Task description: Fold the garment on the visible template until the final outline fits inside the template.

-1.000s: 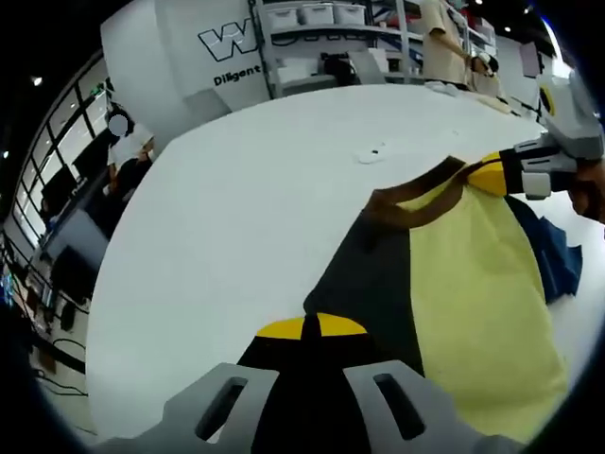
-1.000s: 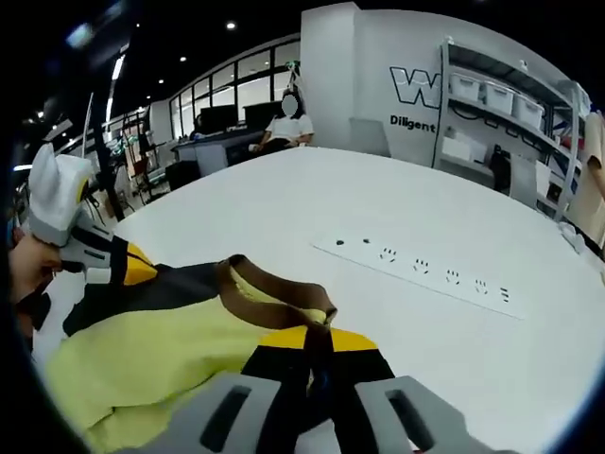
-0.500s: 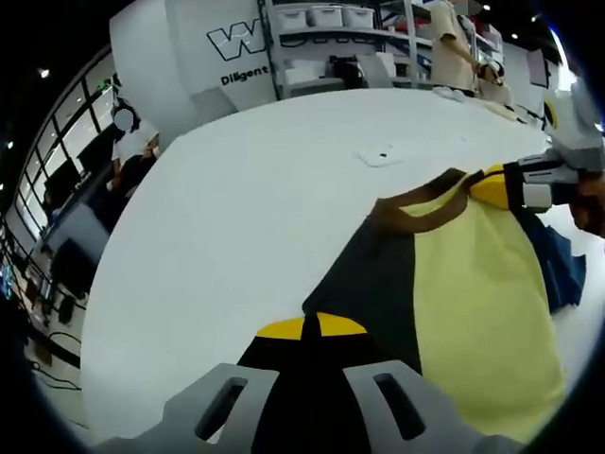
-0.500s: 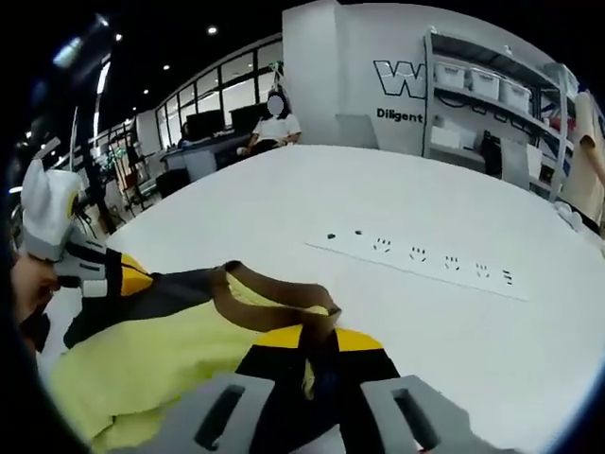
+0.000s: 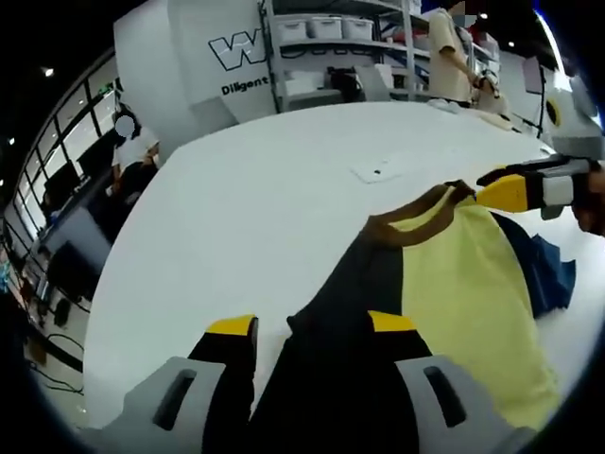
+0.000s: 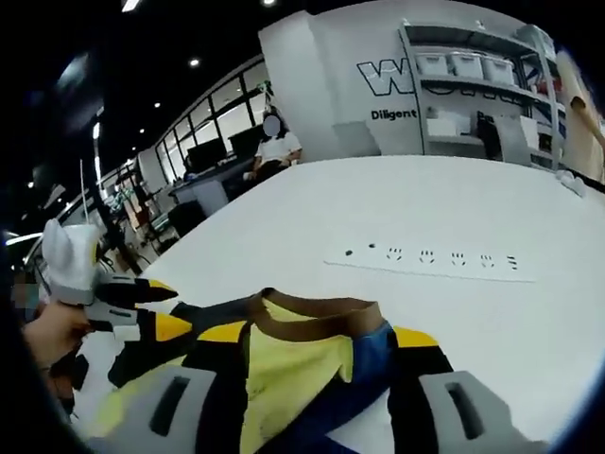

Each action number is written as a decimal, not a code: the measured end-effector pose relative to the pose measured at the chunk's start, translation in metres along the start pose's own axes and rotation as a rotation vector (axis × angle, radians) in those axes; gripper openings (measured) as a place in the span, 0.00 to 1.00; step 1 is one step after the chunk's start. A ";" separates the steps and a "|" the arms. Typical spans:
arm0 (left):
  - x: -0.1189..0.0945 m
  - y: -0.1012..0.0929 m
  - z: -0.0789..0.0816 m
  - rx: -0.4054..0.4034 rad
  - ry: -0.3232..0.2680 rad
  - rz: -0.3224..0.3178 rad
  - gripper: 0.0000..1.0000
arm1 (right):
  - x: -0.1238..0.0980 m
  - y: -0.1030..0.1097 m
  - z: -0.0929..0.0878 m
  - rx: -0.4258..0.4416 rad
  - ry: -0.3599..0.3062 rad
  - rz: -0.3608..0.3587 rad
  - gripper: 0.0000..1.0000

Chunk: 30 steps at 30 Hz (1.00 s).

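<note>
Your garment (image 5: 444, 284) lies on the white table (image 5: 255, 208), across the lower right of the left gripper view and the lower centre of the right gripper view, with its brown collar (image 6: 312, 317) toward the upper middle. It looks partly folded at most: yellow and dark panels lie flat and a blue layer peeks out at the right edge. No template outline is clear to me, so you can't yet call the fit done.

Half a second ago both grippers pinched the cloth. Now your left gripper (image 5: 312, 326) stands spread with fabric lying loose between its jaws, and your right gripper (image 6: 326, 336) is spread too, astride the collar.
</note>
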<state>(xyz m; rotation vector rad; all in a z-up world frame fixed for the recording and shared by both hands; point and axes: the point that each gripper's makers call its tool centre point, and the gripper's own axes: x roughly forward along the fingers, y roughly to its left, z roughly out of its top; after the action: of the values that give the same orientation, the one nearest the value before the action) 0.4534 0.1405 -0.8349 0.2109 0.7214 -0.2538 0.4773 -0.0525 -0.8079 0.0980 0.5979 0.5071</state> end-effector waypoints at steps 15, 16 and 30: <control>-0.039 -0.019 0.006 -0.028 -0.085 -0.065 0.80 | -0.036 0.020 -0.022 -0.072 0.055 0.081 0.90; -0.041 -0.020 0.004 -0.029 -0.083 -0.065 0.80 | -0.036 0.018 -0.024 -0.070 0.060 0.078 0.90; -0.058 0.000 -0.036 -0.017 -0.032 0.010 0.71 | -0.055 0.020 -0.052 -0.060 0.078 0.098 0.79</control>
<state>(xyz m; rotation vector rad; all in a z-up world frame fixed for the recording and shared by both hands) 0.3891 0.1591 -0.8219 0.1936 0.6903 -0.2413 0.4008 -0.0649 -0.8179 0.0508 0.6554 0.6253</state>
